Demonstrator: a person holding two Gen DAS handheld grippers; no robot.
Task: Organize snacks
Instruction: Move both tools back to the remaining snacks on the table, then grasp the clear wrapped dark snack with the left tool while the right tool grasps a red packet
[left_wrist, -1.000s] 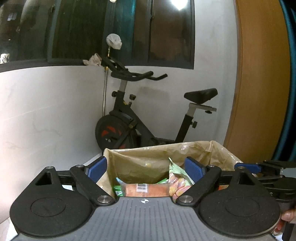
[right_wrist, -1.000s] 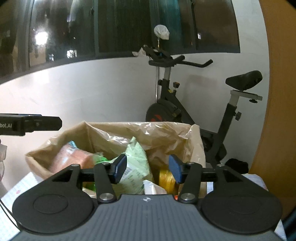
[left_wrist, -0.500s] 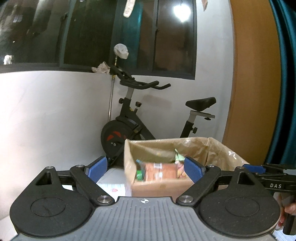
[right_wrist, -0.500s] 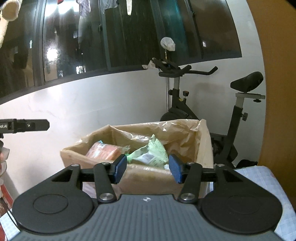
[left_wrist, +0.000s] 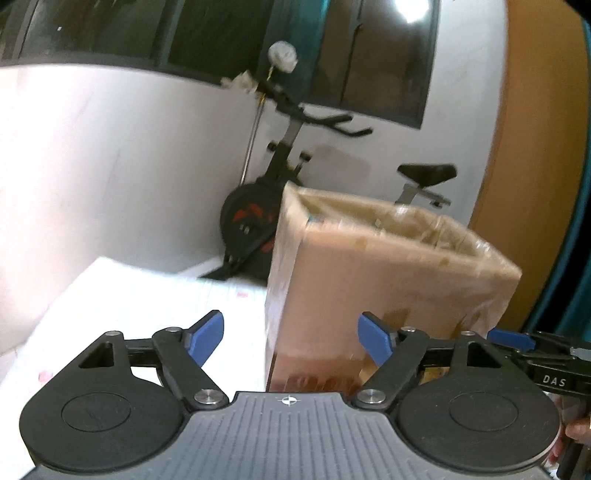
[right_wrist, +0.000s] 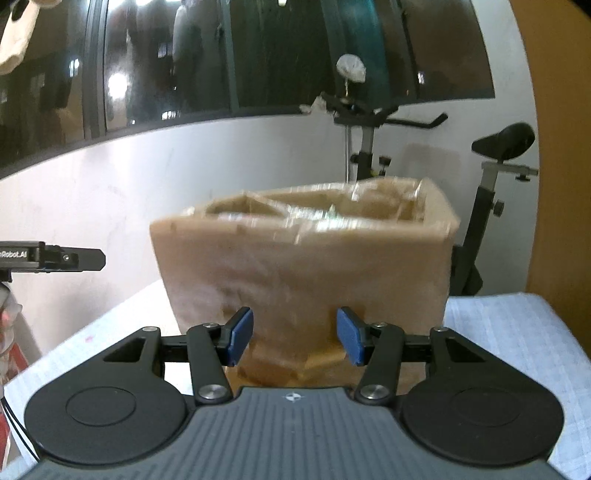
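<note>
I'm short of the snack box; left gripper closing on air, right gripper parted, empty. Next: reach in over the near rim for one pack

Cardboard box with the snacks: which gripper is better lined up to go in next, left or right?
Right, probably. The right gripper faces the box squarely, wall centred between its open fingers. The left gripper, jaws closing on nothing, sits off the box's left corner.
</note>
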